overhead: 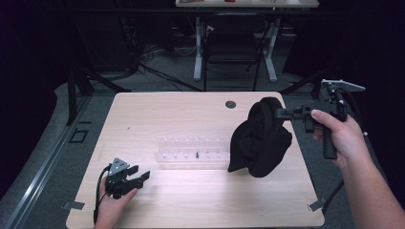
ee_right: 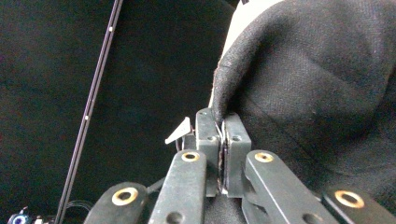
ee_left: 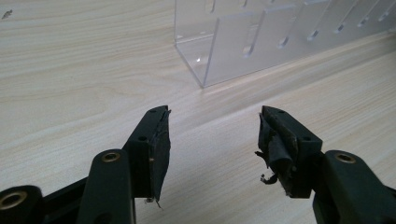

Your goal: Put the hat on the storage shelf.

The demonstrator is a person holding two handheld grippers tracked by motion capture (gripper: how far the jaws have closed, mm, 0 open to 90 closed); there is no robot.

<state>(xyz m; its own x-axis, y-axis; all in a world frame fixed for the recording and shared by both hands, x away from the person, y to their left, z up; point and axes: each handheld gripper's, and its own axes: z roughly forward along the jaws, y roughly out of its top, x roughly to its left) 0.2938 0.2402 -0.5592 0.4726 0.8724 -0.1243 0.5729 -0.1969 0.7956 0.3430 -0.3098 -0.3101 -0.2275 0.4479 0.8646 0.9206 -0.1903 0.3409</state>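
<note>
A soft black knitted fabric piece, perhaps a beanie-style hat (overhead: 260, 138), hangs above the right half of the pale wooden table (overhead: 191, 200), its lower folds sagging down to or just above the board beside the clear acrylic slotted rack (overhead: 191, 152) that lies at the table's middle. It looks light and limp: it drapes under its own weight, keeps no shape, and should not slip much against rubber pads, so a pinch on a hem or folded edge seems the sound place to take it, as a grip on the loose middle would only bunch it. Hanging so, its long axis runs roughly top to bottom, tilted a little, with the pinched upper edge toward the right and the bulk drooping toward the rack. The right gripper (overhead: 286, 113), held raised in the person's right hand (overhead: 336, 133), has its jaws closed tight on that edge; in the right gripper view the gripper (ee_right: 223, 122) clamps a thin fold of the cloth (ee_right: 317, 84) with no gap between the pads. Whether the opening of the hat faces down is hard to tell, since the black folds merge together. The left gripper (overhead: 136, 177) rests low at the table's near left corner, its jaws spread wide and empty, aimed toward the rack's end (ee_left: 243, 42).
</note>
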